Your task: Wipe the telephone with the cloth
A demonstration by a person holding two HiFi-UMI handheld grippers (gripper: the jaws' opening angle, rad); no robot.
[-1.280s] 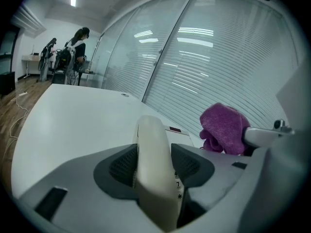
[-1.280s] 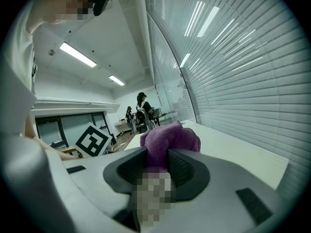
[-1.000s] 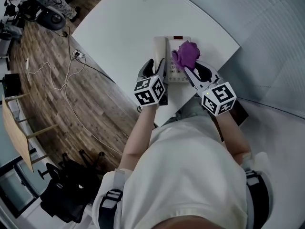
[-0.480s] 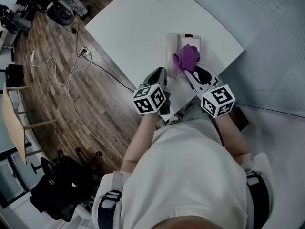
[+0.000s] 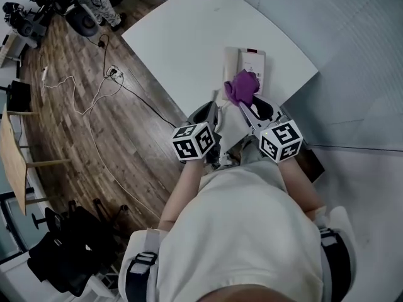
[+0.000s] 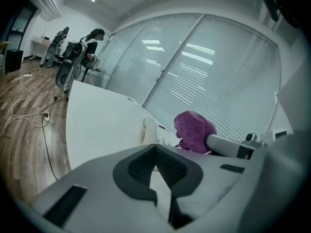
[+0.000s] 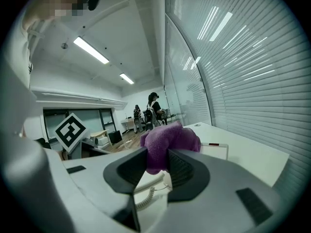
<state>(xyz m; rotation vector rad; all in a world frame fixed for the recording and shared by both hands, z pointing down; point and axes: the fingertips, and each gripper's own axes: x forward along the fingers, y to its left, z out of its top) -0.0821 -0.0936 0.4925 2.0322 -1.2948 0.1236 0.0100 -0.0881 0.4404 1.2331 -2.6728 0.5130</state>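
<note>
Leftmost, the left claw [image 6: 156, 152] has just been closing, and its jaws now meet with nothing between them. It hovers at about seven o'clock from the telephone [image 5: 254, 65], clear of it. The telephone lies on the white tabletop [image 5: 182, 36] at about twelve o'clock from the person, close to the tabletop's three o'clock edge, with its handset [image 5: 230, 61] along its nine o'clock side.

Over its six o'clock end is the purple cloth [image 5: 241, 87]. Whether the cloth touches the telephone I cannot tell.

The right claw [image 7: 158, 153] is pinched tight on that cloth, and a soft wad bulges out past the jaw tips.

The cloth looks light and limp, so a firm pinch near its middle, as now, should leave enough padding to rub with. The telephone is probably light, hard plastic that would slide on the smooth tabletop. Its handset likely sits loose, tethered by a coiled cord [image 7: 146, 198]. The base's nine o'clock edge seems the better place to steady it, not the handset.
</note>
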